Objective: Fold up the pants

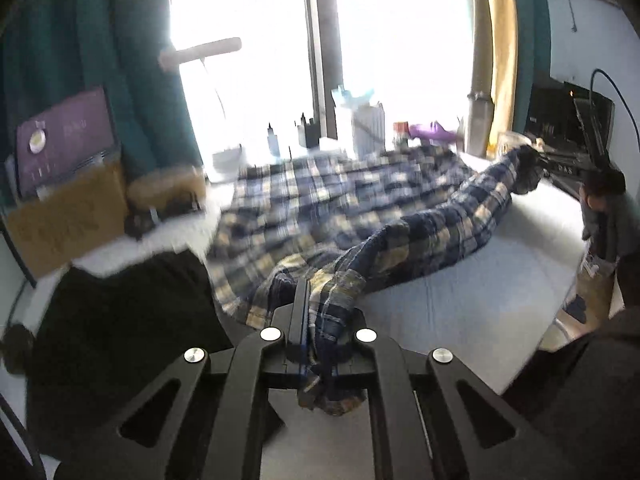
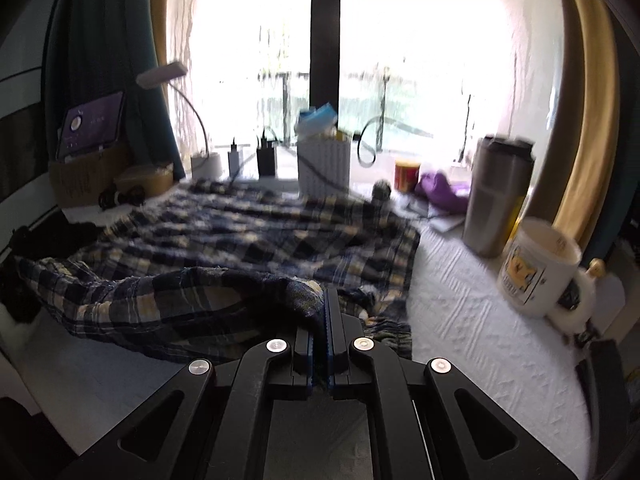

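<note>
Plaid pants (image 2: 224, 240): soft woven cloth, matt, rumpled. White table cover (image 2: 472, 320): textured, ribbed weave. Mug (image 2: 536, 268): glossy ceramic w/ print. Tumbler (image 2: 496, 196): brushed metal, dull sheen. Right gripper (image 2: 322, 320): matt black plastic, shiny metal rivets. Cardboard box (image 1: 68, 220): plain matt brown.

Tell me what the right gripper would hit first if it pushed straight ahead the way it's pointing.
Probably the plaid pants spread on the white table. The right gripper already pinches their edge; the white basket stands farther back, though depth is unclear.
</note>
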Action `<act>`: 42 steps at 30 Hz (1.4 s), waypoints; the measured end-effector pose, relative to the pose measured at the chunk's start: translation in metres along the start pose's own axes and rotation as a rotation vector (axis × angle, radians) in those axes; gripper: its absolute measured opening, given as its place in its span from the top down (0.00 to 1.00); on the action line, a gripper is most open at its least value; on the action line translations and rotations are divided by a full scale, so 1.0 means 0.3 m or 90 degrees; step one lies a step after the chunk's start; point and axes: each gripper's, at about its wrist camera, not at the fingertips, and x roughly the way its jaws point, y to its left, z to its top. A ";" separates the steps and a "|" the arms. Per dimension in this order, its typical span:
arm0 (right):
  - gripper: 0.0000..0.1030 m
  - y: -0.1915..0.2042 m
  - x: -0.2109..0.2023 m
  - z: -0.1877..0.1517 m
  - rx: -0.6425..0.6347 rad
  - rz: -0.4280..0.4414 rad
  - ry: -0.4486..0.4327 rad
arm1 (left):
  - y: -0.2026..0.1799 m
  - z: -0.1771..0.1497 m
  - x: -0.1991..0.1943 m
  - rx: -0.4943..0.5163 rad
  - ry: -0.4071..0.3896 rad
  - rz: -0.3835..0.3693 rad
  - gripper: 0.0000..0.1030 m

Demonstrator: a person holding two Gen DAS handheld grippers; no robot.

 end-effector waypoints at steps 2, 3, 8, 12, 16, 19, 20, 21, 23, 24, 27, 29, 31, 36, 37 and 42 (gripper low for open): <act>0.96 -0.002 -0.028 0.022 -0.003 -0.002 -0.018 | 0.009 0.032 0.000 0.004 -0.017 0.003 0.94; 0.96 -0.005 -0.039 0.030 -0.005 -0.003 -0.024 | 0.020 0.054 0.000 0.004 -0.032 0.010 0.94; 0.96 -0.032 -0.055 0.077 -0.004 -0.008 -0.049 | 0.062 0.133 0.022 0.002 -0.079 0.024 0.94; 0.96 -0.048 -0.053 0.124 0.001 -0.006 -0.072 | 0.094 0.212 0.036 0.013 -0.120 0.024 0.94; 0.96 -0.055 -0.048 0.169 0.001 -0.006 -0.093 | 0.127 0.286 0.059 0.015 -0.149 0.020 0.94; 0.96 -0.057 -0.035 0.198 0.000 -0.008 -0.104 | 0.139 0.328 0.074 0.018 -0.165 0.007 0.94; 0.96 -0.060 -0.030 0.207 0.002 -0.008 -0.106 | 0.143 0.340 0.080 0.019 -0.170 0.001 0.94; 0.96 -0.063 -0.024 0.216 0.003 -0.009 -0.108 | 0.148 0.351 0.089 0.020 -0.173 -0.006 0.94; 0.96 -0.071 -0.020 0.227 0.006 -0.012 -0.114 | 0.154 0.366 0.108 0.019 -0.176 -0.014 0.94; 0.96 -0.075 -0.015 0.235 0.007 -0.013 -0.116 | 0.163 0.378 0.124 0.016 -0.175 -0.022 0.94; 0.96 -0.088 0.003 0.260 0.004 -0.021 -0.122 | 0.183 0.397 0.155 0.006 -0.168 -0.046 0.94; 0.96 -0.098 0.020 0.276 0.005 -0.026 -0.125 | 0.195 0.414 0.175 0.005 -0.167 -0.049 0.94; 0.96 -0.114 0.044 0.289 0.008 -0.033 -0.126 | 0.208 0.431 0.203 0.005 -0.165 -0.052 0.94; 0.96 -0.148 0.137 0.324 0.004 -0.042 -0.115 | 0.232 0.476 0.290 0.006 -0.146 -0.062 0.94; 0.96 -0.156 0.161 0.333 0.005 -0.043 -0.111 | 0.238 0.483 0.314 0.007 -0.141 -0.059 0.94; 0.96 -0.178 0.253 0.373 0.000 -0.047 -0.099 | 0.289 0.512 0.452 -0.022 -0.105 -0.060 0.94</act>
